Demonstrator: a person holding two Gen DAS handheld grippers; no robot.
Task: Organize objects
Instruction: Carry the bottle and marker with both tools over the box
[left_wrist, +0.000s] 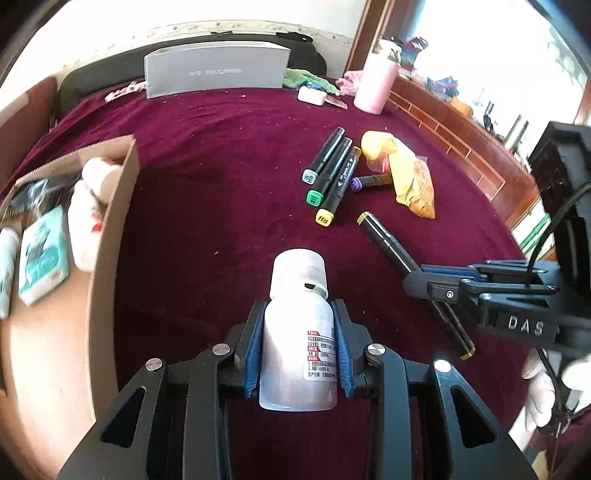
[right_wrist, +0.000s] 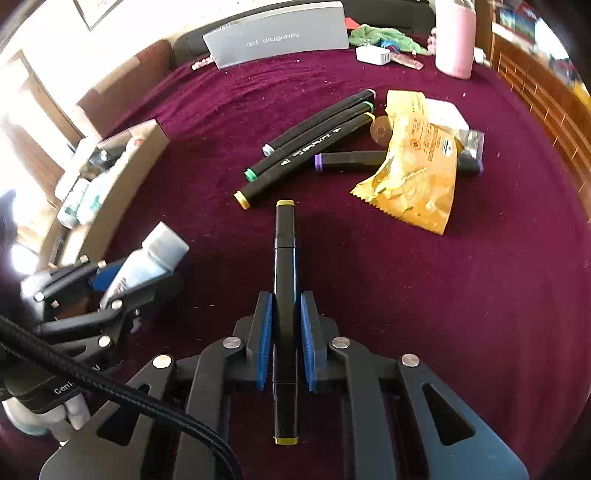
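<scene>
My left gripper (left_wrist: 299, 310) is shut on a white pill bottle (left_wrist: 297, 332), held above the maroon cloth just right of a cardboard box (left_wrist: 110, 236). It also shows at the left of the right wrist view (right_wrist: 144, 266). My right gripper (right_wrist: 286, 306) is shut on a black marker with olive-yellow ends (right_wrist: 285, 295); in the left wrist view (left_wrist: 413, 284) it sits at the right with the marker (left_wrist: 384, 240). Three markers (right_wrist: 314, 144) lie side by side ahead, a purple-capped one (right_wrist: 347, 161) beside them.
The box holds white bottles (left_wrist: 88, 218) and a teal packet (left_wrist: 42, 254). A yellow snack bag (right_wrist: 417, 166) lies over the purple marker. At the back stand a grey box (right_wrist: 277, 35), a white charger (right_wrist: 373, 55), a green cloth (right_wrist: 380, 35) and a pink bottle (right_wrist: 454, 40).
</scene>
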